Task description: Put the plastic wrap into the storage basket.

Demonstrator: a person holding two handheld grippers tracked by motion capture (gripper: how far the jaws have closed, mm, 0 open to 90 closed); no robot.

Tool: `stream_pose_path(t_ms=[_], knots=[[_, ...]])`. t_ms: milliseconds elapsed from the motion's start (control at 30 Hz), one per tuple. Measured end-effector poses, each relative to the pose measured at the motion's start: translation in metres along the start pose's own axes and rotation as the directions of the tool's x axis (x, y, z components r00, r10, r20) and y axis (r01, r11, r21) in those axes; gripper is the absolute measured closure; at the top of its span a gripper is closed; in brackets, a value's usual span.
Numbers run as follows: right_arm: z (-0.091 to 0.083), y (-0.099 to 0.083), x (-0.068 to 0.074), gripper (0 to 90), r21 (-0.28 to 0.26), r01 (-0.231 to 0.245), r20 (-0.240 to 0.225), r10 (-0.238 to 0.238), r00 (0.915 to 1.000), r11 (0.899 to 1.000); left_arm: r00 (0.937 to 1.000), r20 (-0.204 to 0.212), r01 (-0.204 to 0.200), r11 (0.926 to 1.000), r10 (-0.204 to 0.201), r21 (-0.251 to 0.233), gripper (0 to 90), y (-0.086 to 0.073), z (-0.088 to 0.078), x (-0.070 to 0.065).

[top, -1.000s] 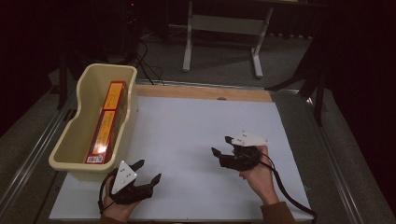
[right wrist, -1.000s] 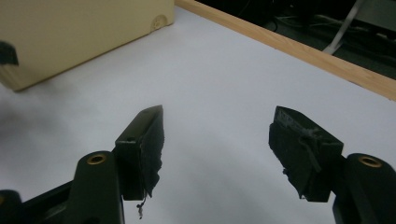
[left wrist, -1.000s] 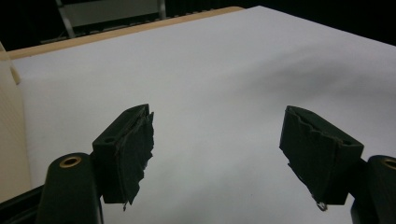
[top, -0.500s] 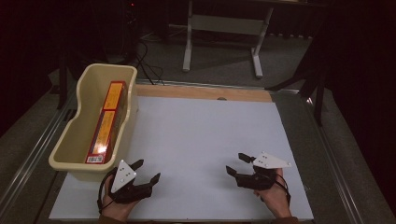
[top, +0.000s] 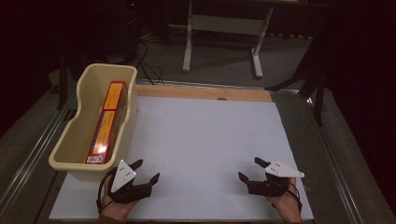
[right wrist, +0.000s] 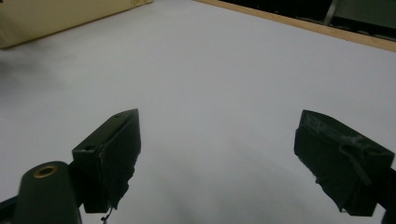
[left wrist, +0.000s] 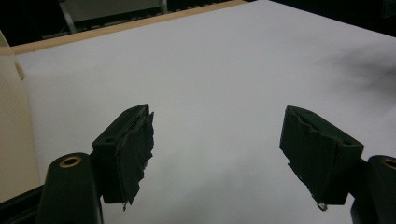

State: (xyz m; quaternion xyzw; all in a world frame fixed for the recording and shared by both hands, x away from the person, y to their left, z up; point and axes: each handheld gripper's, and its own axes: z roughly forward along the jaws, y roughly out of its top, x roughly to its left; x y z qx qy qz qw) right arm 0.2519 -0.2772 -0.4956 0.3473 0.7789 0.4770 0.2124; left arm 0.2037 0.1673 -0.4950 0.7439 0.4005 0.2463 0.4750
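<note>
Checking the table from my remote station, I find both grippers resting low at the near edge of the white sheet point(top: 205, 140), well apart from each other. My left gripper point(top: 148, 171) sits just beside the near end of the cream tub point(top: 79, 107), its jaws spread with nothing between them; the left gripper view confirms bare sheet between the pads point(left wrist: 135, 149). My right gripper point(top: 252, 170) sits at the near right; its jaws have just been opening and now stand wide, released, with nothing between the pads point(right wrist: 116, 154).

The red and orange box point(top: 108, 122) lies lengthwise inside the tub, along its right wall (label end toward me). Neither gripper touches it.

I judge the packing step done: the box is stowed and both grippers are empty and parked. No other loose item lies on the sheet, so I judge little or nothing is left.
</note>
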Motion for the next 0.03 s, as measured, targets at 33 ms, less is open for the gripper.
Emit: stream_pose_path(t_ms=[33], knots=[[0.0023,-0.0012,-0.0011,14.5,0.009,0.014,0.003,-0.014,0.9999,1.000,1.0000,0.000,0.000,1.0000,0.000,0.000,25.4,0.0000,0.0000,0.0000]])
